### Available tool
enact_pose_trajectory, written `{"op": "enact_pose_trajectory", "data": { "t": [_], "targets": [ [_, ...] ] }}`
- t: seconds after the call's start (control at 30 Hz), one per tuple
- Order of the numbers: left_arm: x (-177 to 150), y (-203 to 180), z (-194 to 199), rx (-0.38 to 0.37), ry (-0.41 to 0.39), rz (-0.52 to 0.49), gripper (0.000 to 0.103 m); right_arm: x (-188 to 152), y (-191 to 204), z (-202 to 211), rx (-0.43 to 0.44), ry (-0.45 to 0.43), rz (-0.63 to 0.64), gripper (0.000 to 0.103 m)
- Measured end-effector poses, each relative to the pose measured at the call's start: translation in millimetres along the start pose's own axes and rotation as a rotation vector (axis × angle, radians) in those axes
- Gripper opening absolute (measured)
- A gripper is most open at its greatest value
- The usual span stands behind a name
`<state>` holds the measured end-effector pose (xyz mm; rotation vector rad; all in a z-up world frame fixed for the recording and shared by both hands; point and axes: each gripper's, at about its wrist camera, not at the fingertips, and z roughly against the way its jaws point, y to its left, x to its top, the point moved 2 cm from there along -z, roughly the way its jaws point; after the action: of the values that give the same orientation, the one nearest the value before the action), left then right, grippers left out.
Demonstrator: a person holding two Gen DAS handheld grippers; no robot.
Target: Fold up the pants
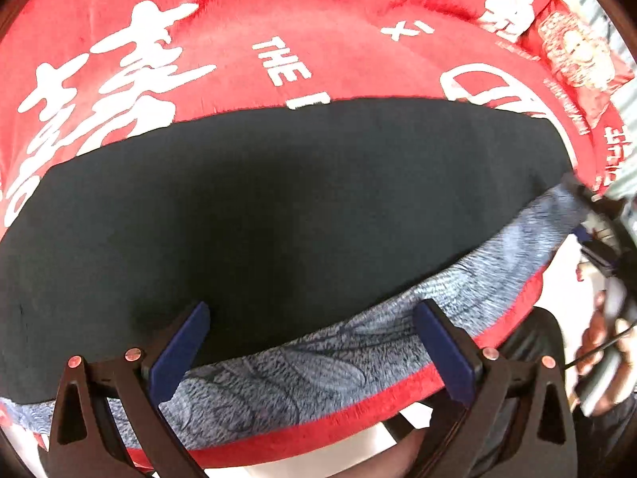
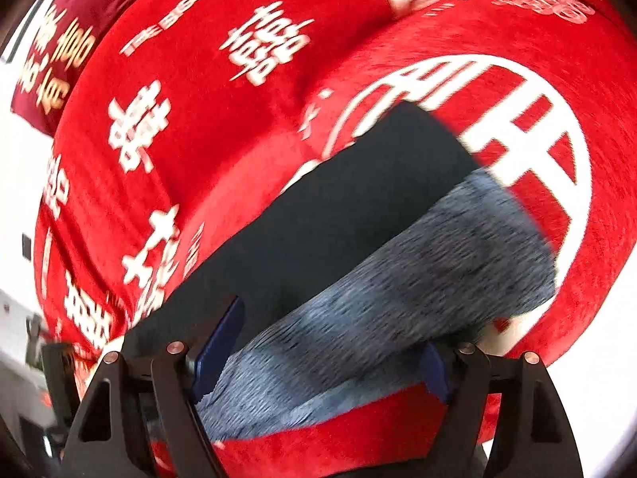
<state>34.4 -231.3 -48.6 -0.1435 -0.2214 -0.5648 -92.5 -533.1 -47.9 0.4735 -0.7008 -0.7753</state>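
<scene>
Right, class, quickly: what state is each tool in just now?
Left tool: open, holding nothing, above the pants.
Right tool: open, holding nothing.

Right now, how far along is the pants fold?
Done: the dark pants lie flat as one long band on the red blanket, their grey-blue fleece lining showing along the near edge. In hand: nothing; the left tool and right tool hover open above them. Left: folding the band shorter.

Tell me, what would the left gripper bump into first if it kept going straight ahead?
Most likely the pants: the left gripper points down at them, fingers open over the dark fabric and its fuzzy grey lining. Depth is hard to judge.
</scene>
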Motion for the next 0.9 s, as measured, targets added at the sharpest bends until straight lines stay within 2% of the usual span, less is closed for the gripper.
{"op": "enact_pose_trajectory", "data": {
  "t": [0.1,0.17,0.2,0.27,0.33,0.4,0.43,0.5,0.53,0.57,0.6,0.67,0.73,0.77,0.8,0.83,0.9],
  "targets": [
    [4.1,-6.3,-7.0,0.047,-0.010,-0.023,0.102,1.0,-13.7,8.1,0.078,-0.031,-0.077,0.079],
    [5.3,-7.6,-6.6,0.060,-0.007,-0.019,0.102,0.4,-14.9,5.0,0.073,-0.011,-0.047,0.046],
    [7.1,-9.5,-4.4,0.053,-0.006,-0.014,0.102,0.8,-15.5,3.1,0.060,0.004,-0.037,0.011],
    [10.3,-21.8,7.0,-0.004,-0.030,-0.011,0.099,3.7,-15.7,8.5,0.068,0.000,-0.053,0.009],
    [16.2,-38.5,24.1,-0.010,-0.092,-0.051,0.099,8.6,-0.8,25.1,0.064,-0.046,0.005,0.009],
    [21.1,-54.3,32.9,-0.011,-0.130,-0.092,0.099,12.7,26.7,45.0,0.037,-0.095,0.122,0.009],
    [24.8,-61.0,30.9,-0.025,-0.121,-0.100,0.099,14.1,36.3,51.0,0.019,-0.108,0.166,0.009],
    [32.1,-64.9,12.0,-0.050,-0.056,-0.076,0.099,12.8,48.6,56.1,-0.039,-0.119,0.238,0.009],
    [33.9,-62.7,-8.3,-0.060,0.016,-0.041,0.099,12.3,46.4,53.1,-0.063,-0.113,0.243,0.009],
    [34.5,-60.7,-21.1,-0.053,0.048,-0.024,0.099,11.3,39.5,45.2,-0.091,-0.092,0.230,0.009],
    [34.0,-61.5,-23.7,-0.042,0.031,-0.037,0.103,10.5,25.6,30.6,-0.122,-0.041,0.187,0.009],
    [30.4,-71.2,-23.5,0.013,0.014,-0.091,0.103,6.9,-0.3,5.0,-0.153,0.057,0.100,0.009],
    [27.3,-74.6,-23.7,0.034,0.007,-0.122,0.103,1.7,-13.5,-1.6,-0.135,0.073,0.069,0.012],
    [27.0,-73.6,-24.1,0.030,0.006,-0.125,0.102,0.9,-16.0,1.3,-0.128,0.069,0.062,0.016],
    [27.0,-72.4,-24.2,0.027,0.005,-0.123,0.103,1.2,-19.8,7.1,-0.133,0.059,0.040,0.034],
    [27.2,-71.4,-24.6,0.025,0.006,-0.118,0.103,2.3,-23.6,13.9,-0.157,0.046,0.025,0.058],
    [27.5,-68.4,-26.4,0.032,0.007,-0.111,0.103,6.5,-31.9,37.3,-0.222,-0.028,0.006,0.073]
  ]
}}
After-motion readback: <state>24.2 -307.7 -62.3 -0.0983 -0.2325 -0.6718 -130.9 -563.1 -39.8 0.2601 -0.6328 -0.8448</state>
